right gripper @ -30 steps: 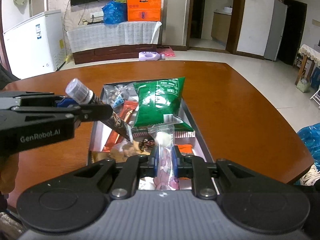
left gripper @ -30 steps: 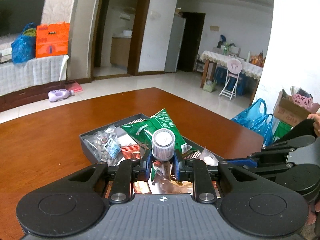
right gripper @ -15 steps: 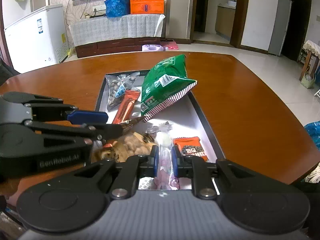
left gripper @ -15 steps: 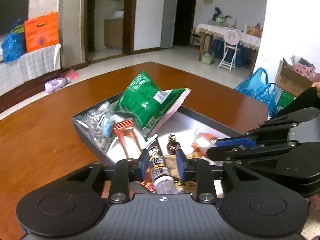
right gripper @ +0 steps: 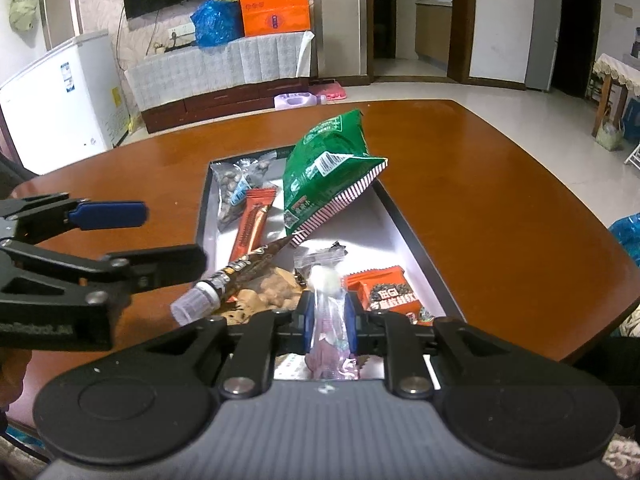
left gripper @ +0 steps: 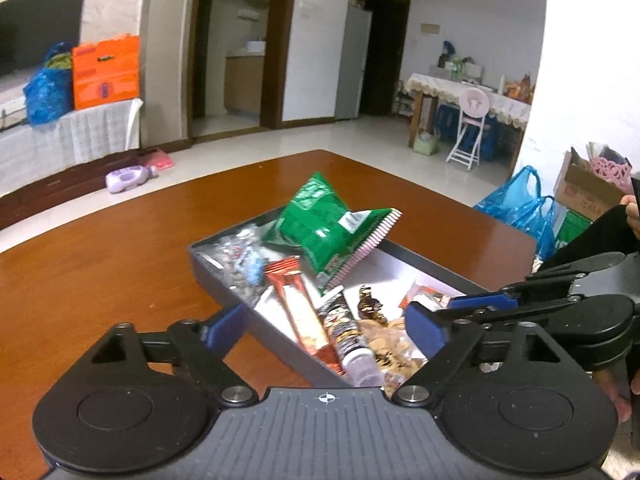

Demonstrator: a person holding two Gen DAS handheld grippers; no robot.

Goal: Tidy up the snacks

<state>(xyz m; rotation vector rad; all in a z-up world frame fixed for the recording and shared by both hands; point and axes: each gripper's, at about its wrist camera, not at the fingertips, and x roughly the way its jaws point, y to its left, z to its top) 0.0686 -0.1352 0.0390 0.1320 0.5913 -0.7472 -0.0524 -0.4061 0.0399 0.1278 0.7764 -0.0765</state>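
A grey tray (left gripper: 208, 268) (right gripper: 404, 224) on the brown table holds snacks: a green bag (left gripper: 324, 228) (right gripper: 326, 168), a nut packet (left gripper: 240, 260) (right gripper: 234, 188), an orange bar (left gripper: 298, 308) (right gripper: 254, 224), an orange seed packet (right gripper: 390, 290) and biscuits (left gripper: 394, 346). A dark cone-shaped snack with a clear cap (left gripper: 350, 340) (right gripper: 236, 276) lies in the tray, free between my left gripper's (left gripper: 324, 328) open jaws. My right gripper (right gripper: 327, 320) is shut on a clear pink-white candy packet (right gripper: 326, 312) over the tray's near end. It also shows in the left wrist view (left gripper: 480, 304).
The table edge (right gripper: 560, 216) runs right of the tray. Blue bags (left gripper: 516, 208) and a cardboard box (left gripper: 588, 188) stand on the floor at right. A white freezer (right gripper: 60, 104) and a cabinet with an orange box (right gripper: 274, 4) are behind.
My left gripper lowered the capped cone snack into the tray, then opened and let it go. The green bag tilted up. My right gripper stayed shut on the candy packet.
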